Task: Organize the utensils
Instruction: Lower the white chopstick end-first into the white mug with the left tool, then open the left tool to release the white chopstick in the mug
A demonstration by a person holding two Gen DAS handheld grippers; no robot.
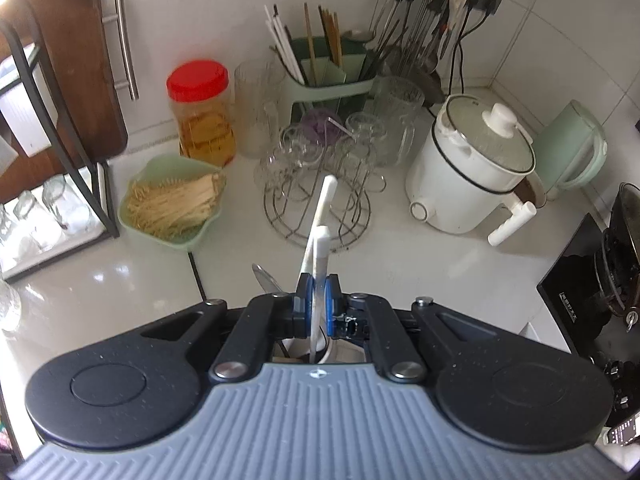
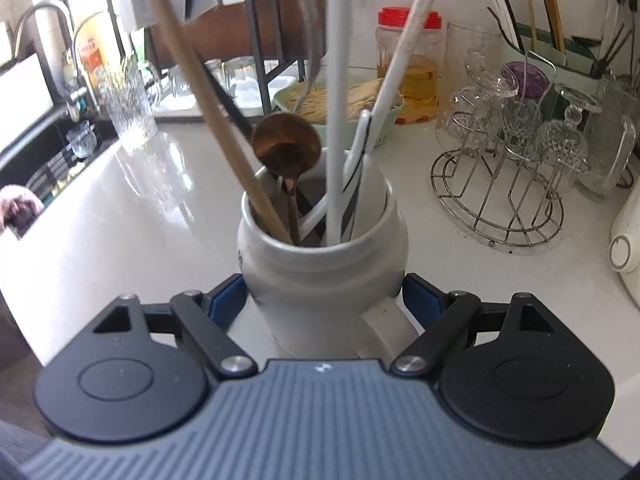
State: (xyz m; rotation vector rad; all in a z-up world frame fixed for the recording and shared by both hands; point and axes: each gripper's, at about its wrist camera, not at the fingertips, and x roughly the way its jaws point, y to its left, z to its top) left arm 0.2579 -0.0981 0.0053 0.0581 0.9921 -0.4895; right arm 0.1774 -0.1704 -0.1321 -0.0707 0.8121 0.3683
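Fingers of the left gripper (image 1: 317, 296), at lower center of the left wrist view, are pinching together on 2 white chopsticks (image 1: 322, 216), whose ends are pointing up toward mid-frame. Below the blue pads, the chopsticks are running down into a white jar that is only partly showing there. A metal spoon tip (image 1: 266, 278) is peeking out just left of the pads.

In the right wrist view, the right gripper (image 2: 324, 300) is sitting with its jaws spread wide on either side of the white jar (image 2: 322, 276) at center frame; whether the pads are touching it is unclear. The jar is standing on the white counter (image 2: 120, 216) and holding a wooden spoon (image 2: 286, 148), a wooden stick (image 2: 208, 108) and white utensils.

Farther back, a wire rack with glasses (image 2: 504, 196) is standing at right, a green bowl of sticks (image 1: 172, 200) is sitting at left, and a red-lidded jar (image 1: 200, 112) and a green utensil caddy (image 1: 324, 76) are waiting near the wall.
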